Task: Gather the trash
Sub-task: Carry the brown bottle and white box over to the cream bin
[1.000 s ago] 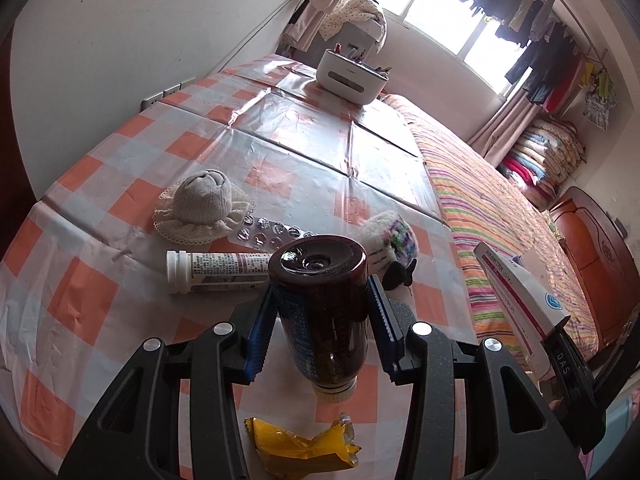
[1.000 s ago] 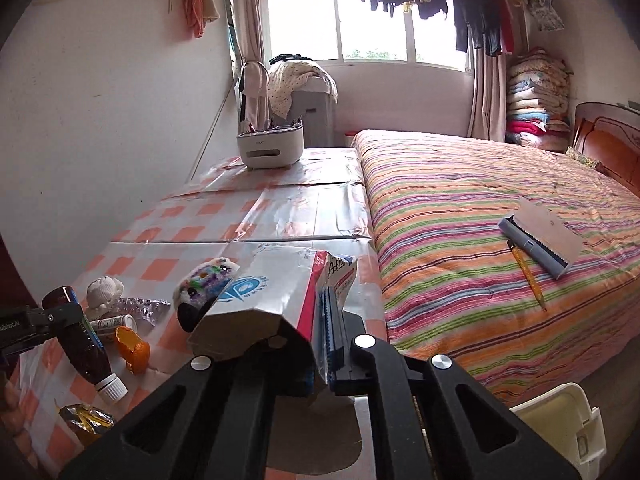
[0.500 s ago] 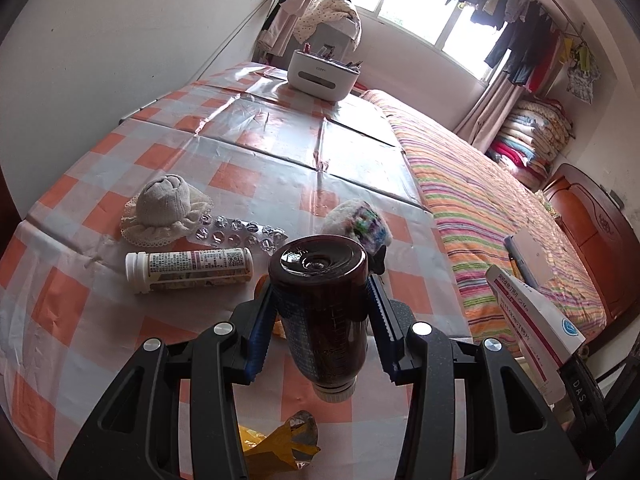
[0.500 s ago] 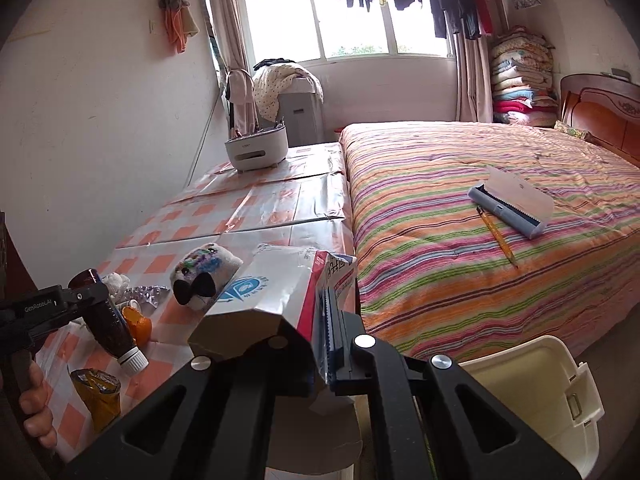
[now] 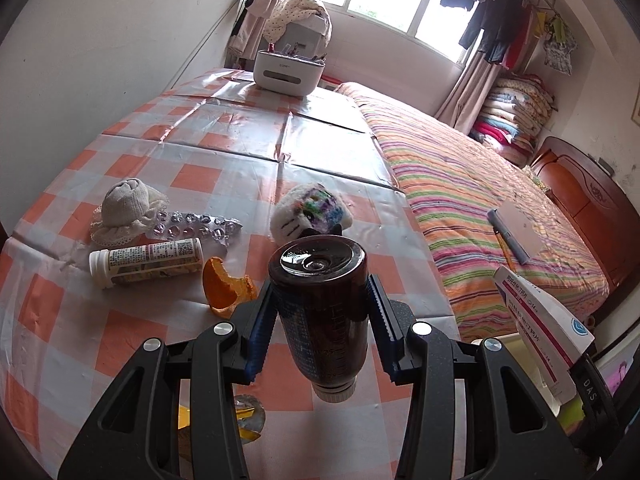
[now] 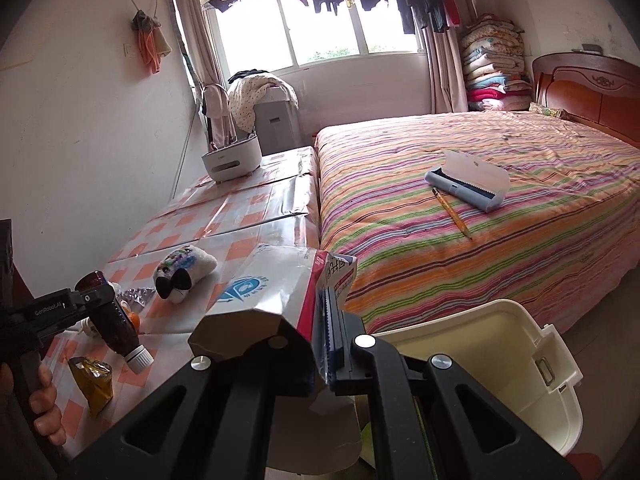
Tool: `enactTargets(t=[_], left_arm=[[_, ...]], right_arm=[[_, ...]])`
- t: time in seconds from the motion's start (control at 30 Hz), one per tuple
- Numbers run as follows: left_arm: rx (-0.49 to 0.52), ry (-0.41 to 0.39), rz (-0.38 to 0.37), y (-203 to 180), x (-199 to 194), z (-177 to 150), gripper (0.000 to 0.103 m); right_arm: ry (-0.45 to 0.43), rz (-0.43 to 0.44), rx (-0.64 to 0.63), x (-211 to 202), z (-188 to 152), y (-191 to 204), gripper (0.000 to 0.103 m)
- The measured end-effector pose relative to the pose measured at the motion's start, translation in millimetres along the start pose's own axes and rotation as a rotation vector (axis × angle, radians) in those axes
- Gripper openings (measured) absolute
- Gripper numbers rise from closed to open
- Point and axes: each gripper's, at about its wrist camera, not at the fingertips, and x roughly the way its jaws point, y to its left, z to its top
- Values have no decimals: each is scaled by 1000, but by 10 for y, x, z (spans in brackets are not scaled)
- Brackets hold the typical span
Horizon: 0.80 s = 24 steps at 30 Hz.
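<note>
Two pieces of trash are in hand at once, one per gripper. Left gripper (image 5: 320, 320) is part-open, its blue ribbed pads clamped on the sides of a brown bottle (image 5: 322, 312), held base-up with the white cap pointing down over the checked tablecloth (image 5: 132, 168); smooth, rigid, round body, so the ribbing probably matters for grip. Right gripper (image 6: 326, 332) is fully closed on the flattened edge of a medicine box (image 6: 272, 292): thin glossy card, crushed at one corner and light, so a pinch on the flap is enough. White bin (image 6: 480, 356) sits on the floor just under and right of that gripper, between table and bed (image 6: 480, 220), lid swung back; judging by this, both items are on their way to it and the box goes first. Other likely trash lies on the table: orange peel (image 5: 226, 288), curled and matte; a white-capped tube (image 5: 146, 262) on its side; an empty foil blister strip (image 5: 196, 226), crinkly; a crumpled yellow wrapper (image 6: 90, 376) near the table edge. Knitted hat (image 5: 128, 212) and plush toy (image 5: 308, 214) look like keepers, soft fabric.
</note>
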Motion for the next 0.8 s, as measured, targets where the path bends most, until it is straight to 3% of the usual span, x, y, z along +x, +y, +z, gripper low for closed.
enactTargets(t=[0.37,0.8], left_arm=[[52,7,-24,-198,2,-103,43],[132,-2,-114,-606,-143,-230,43]], right_arm=[[-19,-23,57,-201,-119,-246,4],[-133,-116,107,-542,-236,-486,4]])
